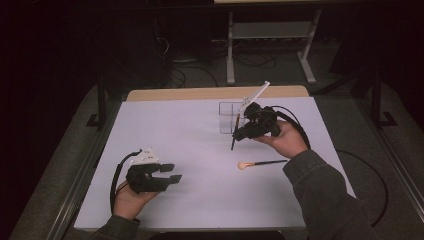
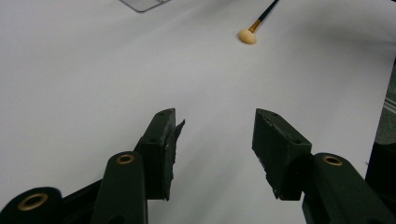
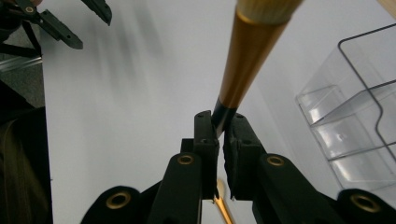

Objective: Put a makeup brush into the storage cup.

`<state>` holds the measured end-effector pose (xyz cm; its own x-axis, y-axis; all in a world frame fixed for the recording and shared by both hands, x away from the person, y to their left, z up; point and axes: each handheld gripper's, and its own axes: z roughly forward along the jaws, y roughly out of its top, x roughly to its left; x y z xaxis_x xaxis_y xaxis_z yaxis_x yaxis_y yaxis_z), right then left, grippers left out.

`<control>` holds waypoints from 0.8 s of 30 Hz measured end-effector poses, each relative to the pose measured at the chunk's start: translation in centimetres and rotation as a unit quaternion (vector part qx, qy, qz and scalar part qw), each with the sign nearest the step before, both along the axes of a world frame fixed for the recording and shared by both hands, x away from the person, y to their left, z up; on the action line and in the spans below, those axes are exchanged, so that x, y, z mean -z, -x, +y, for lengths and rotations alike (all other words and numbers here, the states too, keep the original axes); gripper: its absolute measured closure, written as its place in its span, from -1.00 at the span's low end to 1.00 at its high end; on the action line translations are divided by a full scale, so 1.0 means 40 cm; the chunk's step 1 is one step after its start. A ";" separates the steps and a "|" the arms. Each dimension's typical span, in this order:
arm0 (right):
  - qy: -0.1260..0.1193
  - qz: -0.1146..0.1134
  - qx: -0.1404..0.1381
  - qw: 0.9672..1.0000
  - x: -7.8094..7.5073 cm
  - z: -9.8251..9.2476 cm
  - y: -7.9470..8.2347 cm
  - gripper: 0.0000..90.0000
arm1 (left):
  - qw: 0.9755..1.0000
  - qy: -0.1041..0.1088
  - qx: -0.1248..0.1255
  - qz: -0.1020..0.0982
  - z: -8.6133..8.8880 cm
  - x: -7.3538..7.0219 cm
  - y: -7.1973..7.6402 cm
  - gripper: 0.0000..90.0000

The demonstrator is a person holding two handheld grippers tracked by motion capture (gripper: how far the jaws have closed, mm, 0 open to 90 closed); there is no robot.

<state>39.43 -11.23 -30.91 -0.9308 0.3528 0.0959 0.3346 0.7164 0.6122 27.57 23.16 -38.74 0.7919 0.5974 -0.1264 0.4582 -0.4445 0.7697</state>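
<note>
My right gripper (image 1: 238, 134) is raised over the white table (image 1: 190, 135), close to a clear plastic container (image 1: 229, 118). It is shut on a thin brush (image 1: 233, 144) that hangs down from its jaws. In the right gripper view the jaws (image 3: 220, 119) pinch the black handle just below the brush's gold ferrule (image 3: 245, 56), and the container (image 3: 350, 116) stands at the right. A second brush (image 1: 260, 163) with a cream head lies flat on the table near the right forearm. My left gripper (image 1: 172, 172) rests low at the front left, open and holding nothing (image 2: 217, 121). The lying brush (image 2: 247, 36) is far ahead of it.
The white sheet covers most of the table, with a wooden strip (image 1: 215, 93) along the far edge. Beyond the table lie a dark floor, cables and a grey metal stand (image 1: 270, 45). The right sleeve (image 1: 325, 195) reaches in over the front right corner.
</note>
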 end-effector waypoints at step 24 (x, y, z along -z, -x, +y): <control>0.021 -0.010 0.019 1.000 -0.066 0.031 -0.102 0.85 | 1.000 0.001 0.003 -0.008 0.009 0.001 0.000 -0.03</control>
<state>43.50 -10.01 -28.25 -0.9181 0.3915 0.0614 0.3502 0.7289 0.5883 27.58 23.51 -38.80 0.7974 0.5924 -0.1147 0.4432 -0.4461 0.7775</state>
